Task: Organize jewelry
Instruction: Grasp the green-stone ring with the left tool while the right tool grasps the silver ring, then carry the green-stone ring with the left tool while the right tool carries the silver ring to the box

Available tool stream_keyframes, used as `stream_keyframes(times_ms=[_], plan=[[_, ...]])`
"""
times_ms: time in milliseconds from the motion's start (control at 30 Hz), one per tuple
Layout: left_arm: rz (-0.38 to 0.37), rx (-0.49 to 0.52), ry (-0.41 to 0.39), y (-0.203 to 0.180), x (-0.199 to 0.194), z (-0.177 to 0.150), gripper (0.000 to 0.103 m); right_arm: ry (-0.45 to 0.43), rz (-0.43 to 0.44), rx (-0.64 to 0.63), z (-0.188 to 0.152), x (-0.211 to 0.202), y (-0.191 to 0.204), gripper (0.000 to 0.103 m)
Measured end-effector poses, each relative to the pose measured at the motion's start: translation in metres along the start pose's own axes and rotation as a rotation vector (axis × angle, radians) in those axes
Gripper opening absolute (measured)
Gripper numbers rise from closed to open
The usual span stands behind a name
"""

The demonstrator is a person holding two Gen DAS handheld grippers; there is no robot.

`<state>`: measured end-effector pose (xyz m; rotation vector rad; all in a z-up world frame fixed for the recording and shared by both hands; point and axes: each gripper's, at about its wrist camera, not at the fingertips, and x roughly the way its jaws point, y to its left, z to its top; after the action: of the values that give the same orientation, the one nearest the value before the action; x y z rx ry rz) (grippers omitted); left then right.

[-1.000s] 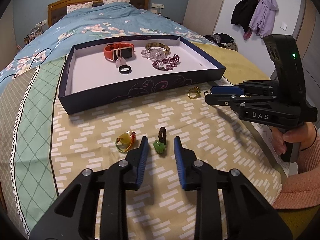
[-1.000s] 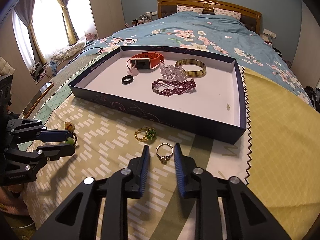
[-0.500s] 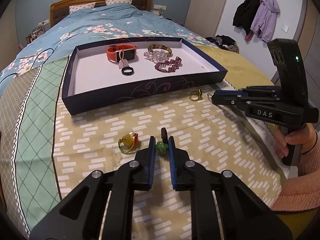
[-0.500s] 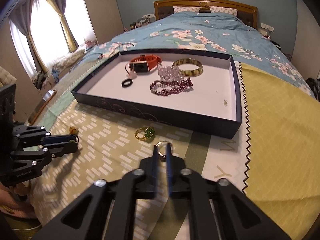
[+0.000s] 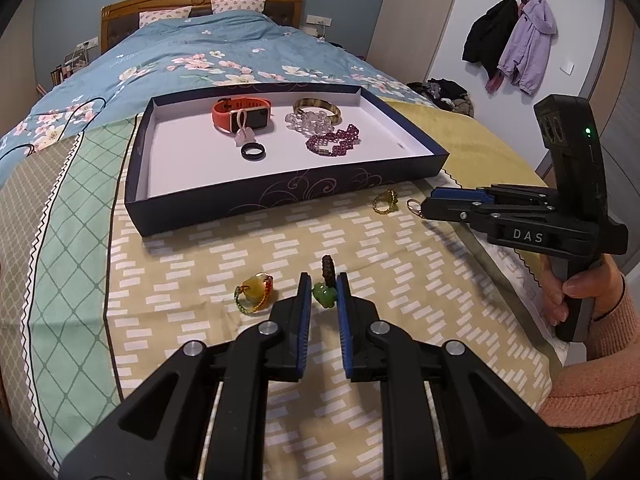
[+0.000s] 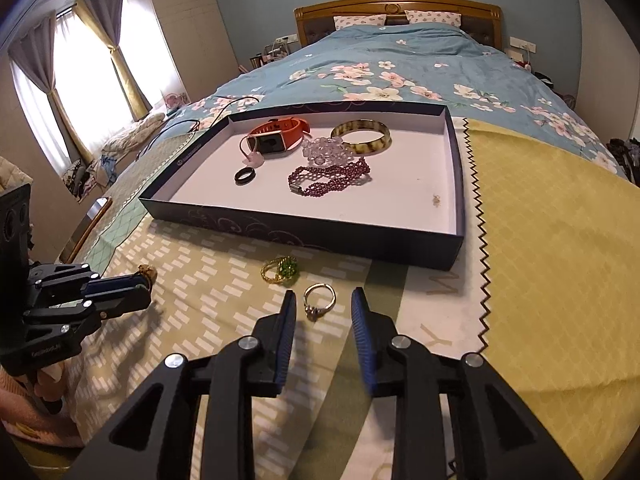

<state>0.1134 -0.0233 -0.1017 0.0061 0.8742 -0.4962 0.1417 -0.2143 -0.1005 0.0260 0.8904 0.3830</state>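
A dark blue tray point(image 5: 280, 194) on the bed holds an orange watch point(image 5: 240, 114), a black ring point(image 5: 253, 152), a purple bead bracelet point(image 5: 332, 142), clear beads and a bangle. My left gripper point(image 5: 323, 294) is shut on a green pendant point(image 5: 323, 295) with a brown cord, resting at the bedspread. A yellow pendant point(image 5: 256, 292) lies just left of it. My right gripper point(image 6: 323, 308) is open around a silver ring point(image 6: 319, 300) lying on the cloth. A gold ring with a green stone point(image 6: 282, 269) lies just beyond it, in front of the tray point(image 6: 304, 236).
The tray's front wall stands just behind both loose rings. The right gripper shows in the left wrist view point(image 5: 430, 202) at the right. Patterned cloths cover the bed; a yellow cloth point(image 6: 560, 240) lies to the right. Coats hang on the far wall.
My right gripper, shut around the silver ring half a second ago, has opened and the ring lies between its fingers. My left gripper closed on the green pendant and stays shut.
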Motion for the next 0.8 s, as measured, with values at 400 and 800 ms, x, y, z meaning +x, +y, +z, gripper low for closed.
stream_keyframes(times_ms=[400, 800], plan=[[-0.009, -0.017, 0.005, 0.004, 0.004, 0.000, 0.013, 0.014, -0.035, -0.051, 0.000, 0.004, 0.008, 0.009], [-0.017, -0.023, -0.008, 0.004, 0.001, 0.002, 0.013, -0.027, 0.000, -0.023, -0.002, -0.010, 0.003, 0.003]])
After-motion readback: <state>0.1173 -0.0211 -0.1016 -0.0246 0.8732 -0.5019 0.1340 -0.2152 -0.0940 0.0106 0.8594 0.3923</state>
